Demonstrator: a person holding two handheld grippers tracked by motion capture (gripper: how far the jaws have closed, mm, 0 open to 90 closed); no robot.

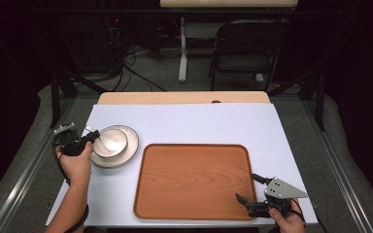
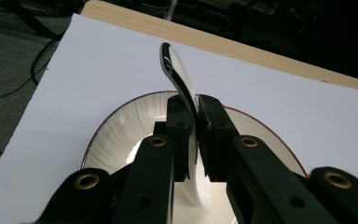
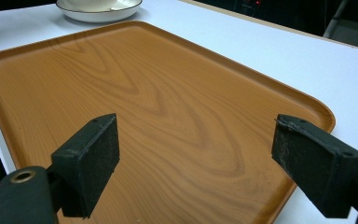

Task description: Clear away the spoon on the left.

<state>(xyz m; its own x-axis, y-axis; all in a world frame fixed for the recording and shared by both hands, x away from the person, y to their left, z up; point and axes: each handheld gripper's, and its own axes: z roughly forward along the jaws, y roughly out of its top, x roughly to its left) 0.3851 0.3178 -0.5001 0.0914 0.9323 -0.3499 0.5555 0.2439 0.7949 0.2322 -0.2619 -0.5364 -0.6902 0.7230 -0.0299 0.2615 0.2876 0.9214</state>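
Left gripper (image 2: 192,135): pinching the spoon (image 2: 179,84) by its handle – pads pressed flat on both sides, likely for a steady lift out.
Spoon: handle up toward 12 o'clock in the left gripper view, lower end down inside the bowl (image 1: 110,142).
Bowl: seated on the plate (image 1: 132,145), at 9 o'clock of the tray (image 1: 194,180) – a stack kept within the left hand's reach.
Right gripper (image 1: 251,190): jaws spread wide, nothing between – parked over the tray's 4 o'clock corner, seemingly waiting.
Tray: bare wood, probably the drop spot.
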